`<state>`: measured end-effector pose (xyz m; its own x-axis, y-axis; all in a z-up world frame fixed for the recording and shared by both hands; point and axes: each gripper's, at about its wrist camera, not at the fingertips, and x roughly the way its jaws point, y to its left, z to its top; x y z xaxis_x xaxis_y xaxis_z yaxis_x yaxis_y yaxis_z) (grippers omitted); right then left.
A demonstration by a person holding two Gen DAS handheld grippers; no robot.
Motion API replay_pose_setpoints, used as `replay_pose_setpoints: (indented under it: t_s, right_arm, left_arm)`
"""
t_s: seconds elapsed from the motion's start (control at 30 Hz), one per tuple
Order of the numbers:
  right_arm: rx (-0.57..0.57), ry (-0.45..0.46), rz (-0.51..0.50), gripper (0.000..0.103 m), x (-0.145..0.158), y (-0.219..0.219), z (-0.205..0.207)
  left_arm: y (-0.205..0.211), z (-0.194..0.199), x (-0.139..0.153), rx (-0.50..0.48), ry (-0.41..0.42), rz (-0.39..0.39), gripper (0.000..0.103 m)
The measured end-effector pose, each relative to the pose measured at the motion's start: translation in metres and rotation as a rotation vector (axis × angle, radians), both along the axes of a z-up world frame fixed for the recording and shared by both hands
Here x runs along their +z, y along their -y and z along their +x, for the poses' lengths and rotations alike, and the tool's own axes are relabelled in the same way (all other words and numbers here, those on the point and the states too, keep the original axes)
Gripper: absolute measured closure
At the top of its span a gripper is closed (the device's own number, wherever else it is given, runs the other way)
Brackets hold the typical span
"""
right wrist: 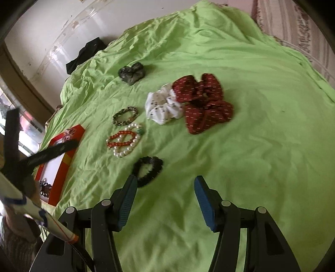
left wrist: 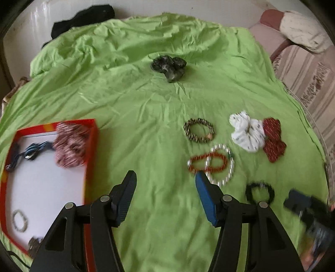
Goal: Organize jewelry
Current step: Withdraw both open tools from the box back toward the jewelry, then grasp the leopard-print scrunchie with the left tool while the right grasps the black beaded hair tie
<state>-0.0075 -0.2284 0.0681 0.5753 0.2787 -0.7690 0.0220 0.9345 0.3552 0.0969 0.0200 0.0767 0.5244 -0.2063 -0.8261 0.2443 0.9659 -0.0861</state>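
Observation:
A red box with a white floor lies at the left on the green sheet and holds a pink scrunchie, a blue cord and a small bead bracelet. My left gripper is open and empty beside the box, just left of a red bead bracelet crossed with a pearl bracelet. My right gripper is open and empty, its left fingertip beside a black hair tie. A striped hair band, white scrunchie and dark red scrunchie lie beyond.
A dark green scrunchie lies farther back on the green sheet. Black cloth sits at the far edge by the wall. A striped sofa stands to the right. The left gripper's arm shows in the right wrist view.

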Motion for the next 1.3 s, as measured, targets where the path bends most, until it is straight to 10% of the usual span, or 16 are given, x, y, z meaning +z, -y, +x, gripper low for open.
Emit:
replay_pose_setpoints:
  t_s: [0.5, 1.0, 1.13, 1.3]
  right_arm:
    - [0.034, -0.02, 0.056, 0.042, -0.033, -0.011, 0.031]
    - [0.048, 0.024, -0.112, 0.05, -0.038, -0.034, 0.032]
    - [0.035, 0.027, -0.158, 0.061, -0.037, -0.036, 0.031]
    - [0.013, 0.034, -0.172, 0.084, -0.035, -0.035, 0.029]
  left_arm:
    - [0.048, 0.103, -0.048, -0.011, -0.162, -0.05, 0.046]
    - [0.079, 0.104, -0.064, -0.038, -0.062, 0.061, 0.04]
    - [0.083, 0.098, -0.056, -0.026, -0.053, 0.105, 0.092]
    - [0.077, 0.083, -0.038, -0.039, -0.058, 0.051, 0.096]
